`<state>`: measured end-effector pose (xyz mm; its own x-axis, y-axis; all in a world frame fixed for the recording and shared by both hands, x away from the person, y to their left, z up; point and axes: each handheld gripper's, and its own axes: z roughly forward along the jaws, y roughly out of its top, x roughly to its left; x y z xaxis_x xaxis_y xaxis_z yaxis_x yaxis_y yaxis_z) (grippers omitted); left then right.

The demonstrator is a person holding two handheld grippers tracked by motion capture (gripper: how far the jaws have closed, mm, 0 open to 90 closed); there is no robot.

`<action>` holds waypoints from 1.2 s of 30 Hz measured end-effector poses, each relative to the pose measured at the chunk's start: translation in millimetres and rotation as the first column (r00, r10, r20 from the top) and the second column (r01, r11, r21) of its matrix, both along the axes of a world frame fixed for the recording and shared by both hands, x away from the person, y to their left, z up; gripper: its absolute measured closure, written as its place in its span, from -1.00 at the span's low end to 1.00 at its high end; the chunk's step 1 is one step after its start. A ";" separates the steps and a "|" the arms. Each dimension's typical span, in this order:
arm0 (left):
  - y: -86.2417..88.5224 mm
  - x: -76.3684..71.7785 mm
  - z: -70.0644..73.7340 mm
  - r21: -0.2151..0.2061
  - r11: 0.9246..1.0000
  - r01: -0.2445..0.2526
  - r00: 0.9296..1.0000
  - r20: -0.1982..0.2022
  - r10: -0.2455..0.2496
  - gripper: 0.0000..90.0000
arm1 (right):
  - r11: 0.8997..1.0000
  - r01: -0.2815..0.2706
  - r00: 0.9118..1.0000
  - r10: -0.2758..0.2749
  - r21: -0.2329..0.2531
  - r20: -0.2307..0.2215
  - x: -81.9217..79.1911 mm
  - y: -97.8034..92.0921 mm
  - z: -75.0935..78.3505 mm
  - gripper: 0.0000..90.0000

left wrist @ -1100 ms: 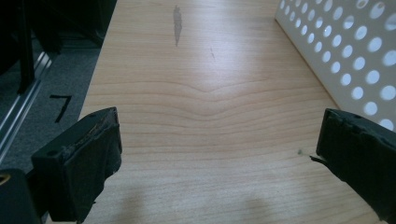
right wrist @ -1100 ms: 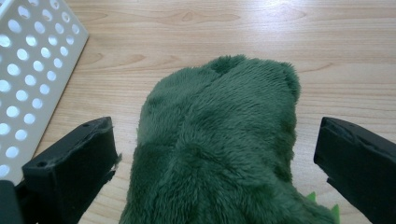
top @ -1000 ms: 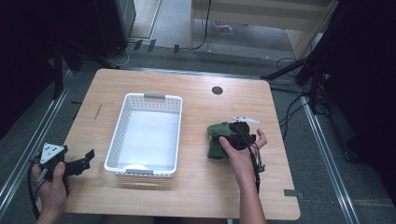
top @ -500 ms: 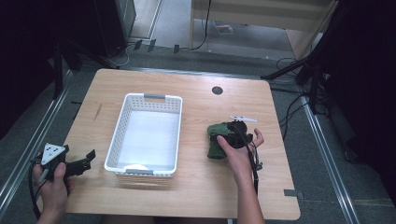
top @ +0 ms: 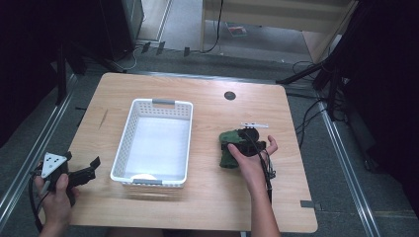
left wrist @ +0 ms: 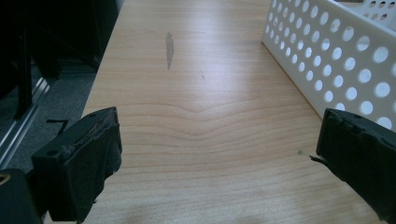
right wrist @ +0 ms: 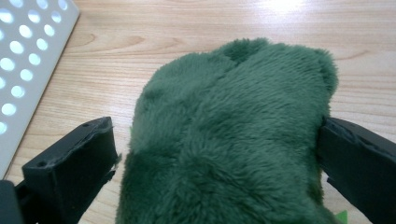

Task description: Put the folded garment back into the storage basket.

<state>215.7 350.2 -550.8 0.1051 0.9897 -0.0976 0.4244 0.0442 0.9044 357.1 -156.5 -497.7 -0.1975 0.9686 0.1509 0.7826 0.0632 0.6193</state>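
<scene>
Right gripper view: 1 green plush toy (right wrist: 233,135) lies on the wooden surface (right wrist: 187,28), its long axis running away from the camera. The right gripper (right wrist: 217,154) straddles it with both jaws spread wide, the right jaw touching the fur. In the high view the toy sits right of 1 white perforated basket (top: 123,148). The left gripper (left wrist: 219,154) gapes wide, holding nothing, left of the basket.

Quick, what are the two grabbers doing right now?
Left gripper: open, holding nothing.
Right gripper: jaws on both sides of the fluffy green plush toy; grip cannot be told.
</scene>
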 end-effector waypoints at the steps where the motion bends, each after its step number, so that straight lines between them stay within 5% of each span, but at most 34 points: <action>1: 0.0 0.0 0.0 -0.001 1.000 0.001 1.000 0.001 -0.001 -0.97 | 1.000 0.001 1.000 -0.001 0.003 -0.005 0.4 -0.6 -0.4 -1.00; 31: 0.2 1.8 -0.3 -0.009 1.000 -0.005 1.000 -0.019 0.004 -0.97 | 0.997 0.017 0.990 -0.028 -0.078 -0.135 5.6 7.7 -24.8 -1.00; 36: 0.3 1.8 -0.3 -0.009 1.000 -0.003 1.000 -0.019 0.003 -0.97 | 0.998 0.033 0.990 -0.040 -0.058 -0.137 5.1 4.2 -27.4 -0.92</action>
<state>217.5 350.5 -551.1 0.1000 0.9891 -0.1081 0.4416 0.0533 0.8956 362.3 -152.4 -525.1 -0.1431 0.9824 0.1200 0.8627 0.0644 0.5016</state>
